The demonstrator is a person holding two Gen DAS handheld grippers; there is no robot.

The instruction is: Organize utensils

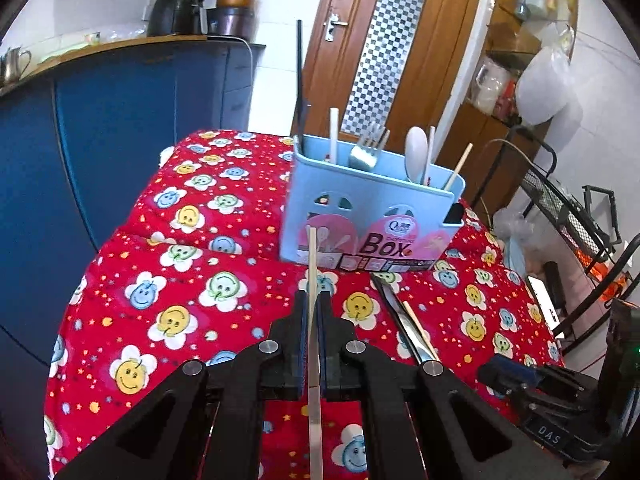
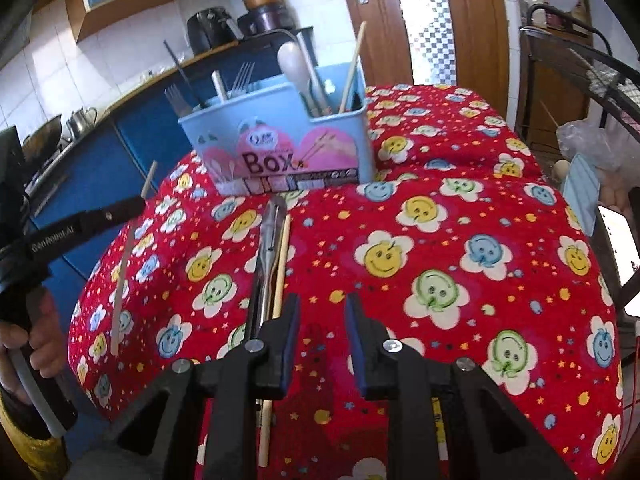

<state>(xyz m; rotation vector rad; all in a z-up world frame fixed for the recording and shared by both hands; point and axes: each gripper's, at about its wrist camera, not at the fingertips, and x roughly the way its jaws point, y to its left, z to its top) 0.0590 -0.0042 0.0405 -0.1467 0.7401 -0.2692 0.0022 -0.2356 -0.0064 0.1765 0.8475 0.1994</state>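
Observation:
My left gripper (image 1: 312, 300) is shut on a pale chopstick (image 1: 313, 264), held above the red smiley-face tablecloth (image 1: 180, 280) and pointing toward the light blue utensil box (image 1: 372, 208). The box holds forks (image 1: 366, 148), a white spoon (image 1: 416, 152) and chopsticks. In the right wrist view the left gripper (image 2: 136, 202) shows at the left with that chopstick (image 2: 120, 280) off the cloth. My right gripper (image 2: 322, 308) is open and empty above the cloth. Just left of its left finger lie a metal utensil (image 2: 269, 248) and a wooden chopstick (image 2: 282, 264), in front of the box (image 2: 280, 148).
Blue kitchen cabinets (image 1: 120, 120) stand to the left and a wooden door (image 1: 380, 40) behind the table. A black wire rack (image 1: 560, 200) and a phone (image 2: 618, 240) sit off the table's right edge. A hand (image 2: 24, 344) grips the left tool.

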